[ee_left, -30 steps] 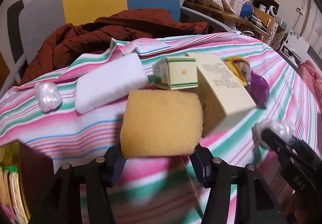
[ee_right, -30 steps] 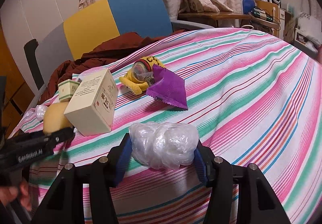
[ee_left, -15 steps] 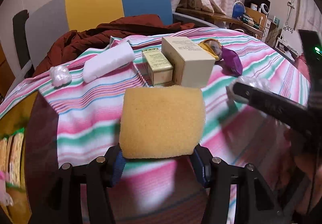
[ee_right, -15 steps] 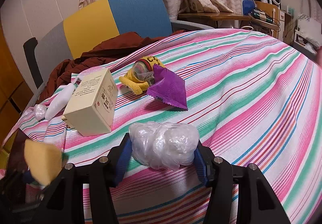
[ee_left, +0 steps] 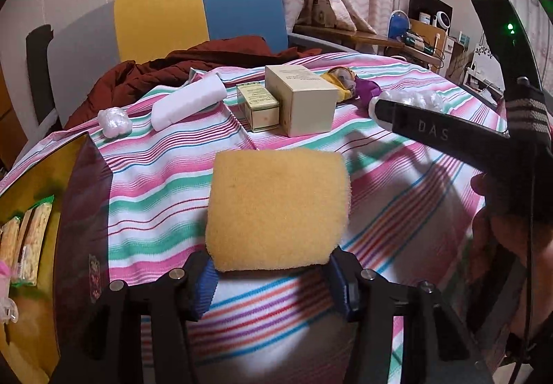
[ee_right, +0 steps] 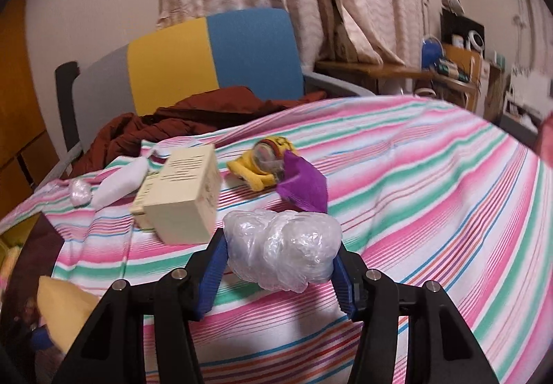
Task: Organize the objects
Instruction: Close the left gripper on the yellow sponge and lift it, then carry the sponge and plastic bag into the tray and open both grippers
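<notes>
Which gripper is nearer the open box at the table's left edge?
Left. The left gripper, holding the yellow sponge, is beside the open box; the right gripper is farther right.

We see the sponge [ee_left: 278, 209] between the fingers of the left gripper [ee_left: 273, 275], above the striped cloth [ee_left: 162, 183]. Behind it stand the small box [ee_left: 260, 106] and, touching its right side, the big box [ee_left: 302, 99]. Left of them lies the white pad [ee_left: 188, 101], then a small plastic ball [ee_left: 114, 122]. The right gripper [ee_right: 278, 275] holds the plastic bundle [ee_right: 283, 247]; behind it lie the wrapper [ee_right: 304, 189] and the toy [ee_right: 266, 164].
</notes>
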The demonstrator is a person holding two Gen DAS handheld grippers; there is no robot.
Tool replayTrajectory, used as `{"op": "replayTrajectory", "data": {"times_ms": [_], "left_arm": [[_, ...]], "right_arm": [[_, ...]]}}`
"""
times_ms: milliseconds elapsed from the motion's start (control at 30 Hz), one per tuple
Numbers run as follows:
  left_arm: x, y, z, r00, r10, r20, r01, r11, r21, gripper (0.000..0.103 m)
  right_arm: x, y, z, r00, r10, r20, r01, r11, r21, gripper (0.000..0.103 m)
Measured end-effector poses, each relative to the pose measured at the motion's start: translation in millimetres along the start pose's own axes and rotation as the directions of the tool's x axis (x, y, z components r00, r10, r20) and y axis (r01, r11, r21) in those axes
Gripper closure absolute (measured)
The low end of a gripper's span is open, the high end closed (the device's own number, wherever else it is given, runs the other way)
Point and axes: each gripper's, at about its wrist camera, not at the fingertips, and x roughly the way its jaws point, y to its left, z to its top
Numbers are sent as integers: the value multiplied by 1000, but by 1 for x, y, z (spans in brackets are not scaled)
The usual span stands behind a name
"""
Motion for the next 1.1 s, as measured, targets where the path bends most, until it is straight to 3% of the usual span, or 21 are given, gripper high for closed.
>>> {"op": "replayTrajectory", "data": {"times_ms": [233,600,867,1100], "left_arm": [[-7,-2,-7,1000,-13,12,13,1000,12,49],[-23,-4,-15,997,-52,51,51,998,32,50],[-73,12,-23,979,-144,142,145,989,2,50],[-116,46,-26,969,-124,212,135,990,-39,50]], "right_arm": [[-14,11,-3,1000,17,-13,-18,999,-37,47],[-46,16,-28,989,109,-101,-101,991,84,47],[-71,23,-28,982,154,-108,-137,979,150,47],[-82,49,-25,967,224,-119,-206,968,144,47]]}}
